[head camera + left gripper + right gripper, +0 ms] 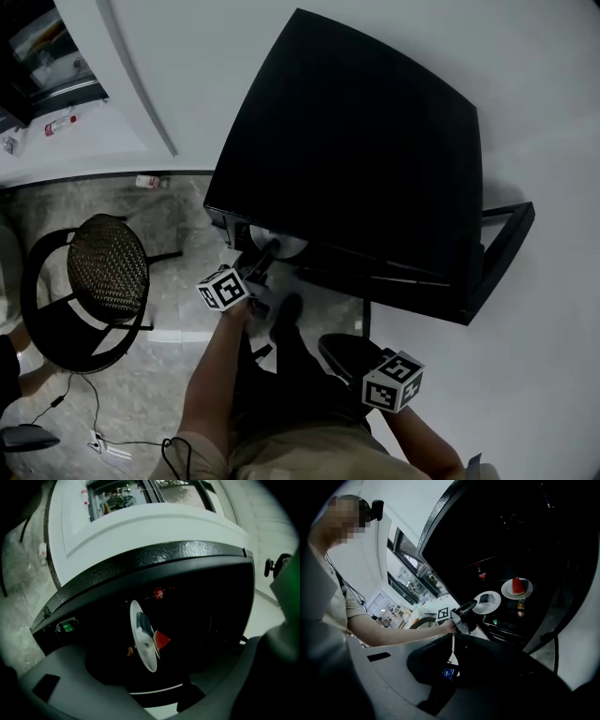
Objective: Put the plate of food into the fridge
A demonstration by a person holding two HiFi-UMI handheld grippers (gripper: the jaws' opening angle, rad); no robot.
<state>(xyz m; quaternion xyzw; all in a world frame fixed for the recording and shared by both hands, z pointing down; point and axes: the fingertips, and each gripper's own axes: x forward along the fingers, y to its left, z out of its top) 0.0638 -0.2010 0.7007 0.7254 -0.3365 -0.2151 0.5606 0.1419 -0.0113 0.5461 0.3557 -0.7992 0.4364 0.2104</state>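
A black mini fridge (356, 141) stands open in front of me. At the front of its shelf a white plate (487, 602) with a dark piece of food lies flat. In the left gripper view this plate (143, 639) appears edge-on because the gripper is rolled. My left gripper (267, 255) points level into the fridge, its jaws wide open on either side of the plate's near rim, not pressing it. Deeper on the shelf sits a second plate with a red watermelon slice (516, 588). My right gripper (352, 354) hangs back below the fridge, shut and holding nothing.
The fridge door (506, 239) swings open to the right. A cola bottle (480, 573) and a can (520, 607) stand inside. A black chair with a woven seat (108, 267) sits on the marble floor at left, with cables (94, 431) nearby and a small bottle (147, 181) by the wall.
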